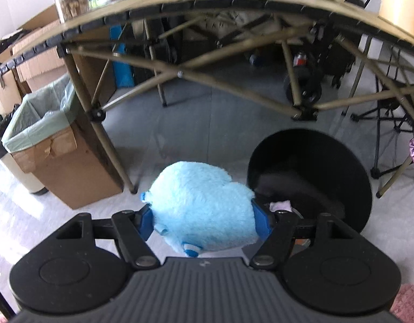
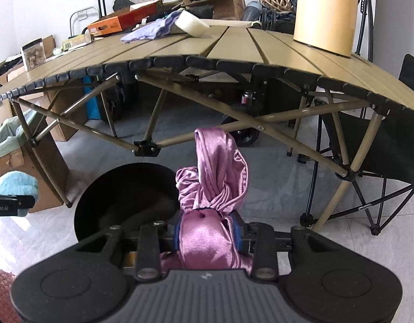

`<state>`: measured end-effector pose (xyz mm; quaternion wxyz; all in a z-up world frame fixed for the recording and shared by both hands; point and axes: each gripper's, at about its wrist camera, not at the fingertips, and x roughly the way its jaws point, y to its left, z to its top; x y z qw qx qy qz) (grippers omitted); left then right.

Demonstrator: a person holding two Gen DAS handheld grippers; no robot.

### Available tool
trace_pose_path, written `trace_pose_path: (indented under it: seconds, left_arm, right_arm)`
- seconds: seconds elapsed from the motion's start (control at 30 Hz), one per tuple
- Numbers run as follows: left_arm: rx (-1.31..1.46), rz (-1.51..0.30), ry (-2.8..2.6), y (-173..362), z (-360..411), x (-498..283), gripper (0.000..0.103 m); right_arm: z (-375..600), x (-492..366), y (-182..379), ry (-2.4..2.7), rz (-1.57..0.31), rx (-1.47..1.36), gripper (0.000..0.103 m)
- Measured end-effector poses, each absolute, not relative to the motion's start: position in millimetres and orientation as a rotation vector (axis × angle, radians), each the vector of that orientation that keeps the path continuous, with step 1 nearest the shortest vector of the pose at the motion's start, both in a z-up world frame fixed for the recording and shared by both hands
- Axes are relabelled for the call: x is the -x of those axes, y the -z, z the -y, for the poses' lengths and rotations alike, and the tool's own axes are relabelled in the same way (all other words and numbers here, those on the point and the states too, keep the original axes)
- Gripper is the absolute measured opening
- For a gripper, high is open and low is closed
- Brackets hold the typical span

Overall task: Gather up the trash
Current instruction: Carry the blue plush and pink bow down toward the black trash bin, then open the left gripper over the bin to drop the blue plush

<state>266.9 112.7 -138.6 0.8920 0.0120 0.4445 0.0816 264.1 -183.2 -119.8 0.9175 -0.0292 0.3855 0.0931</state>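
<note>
Only writing I can half read is white lettering on the left gripper (image 2: 7,206) poking in at the left edge of the right view, looks like "...botAI"; the print on the orange box (image 2: 126,20) on the table (image 2: 233,45) is too blurry. The left view alone shows the cardboard box with a green bag (image 1: 42,123) at left; the right view alone shows the tall tan jug (image 2: 325,13) up top. Left gripper (image 1: 204,219) is clamped on a fluffy light-blue plush toy (image 1: 204,202), lower centre. Right gripper (image 2: 209,232) is squeezed tight on knotted shiny pink cloth (image 2: 215,177). Both sit just beside the round black bin (image 1: 309,172)
</note>
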Motion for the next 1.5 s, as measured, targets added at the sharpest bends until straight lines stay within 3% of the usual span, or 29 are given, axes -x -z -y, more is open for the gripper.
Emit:
trace_pose_path:
  seconds: [0.47,1.5]
  left_arm:
    - [0.054,-1.01,-0.156,135,-109,-290,0.071]
    - [0.062,-1.08,-0.021,128,-26,-329,0.071]
  right_arm:
    - [187,-275,133,-0.181,-0.834,0.053,0.033]
    - [205,-278,144,-0.103,-0.868,0.037,0.033]
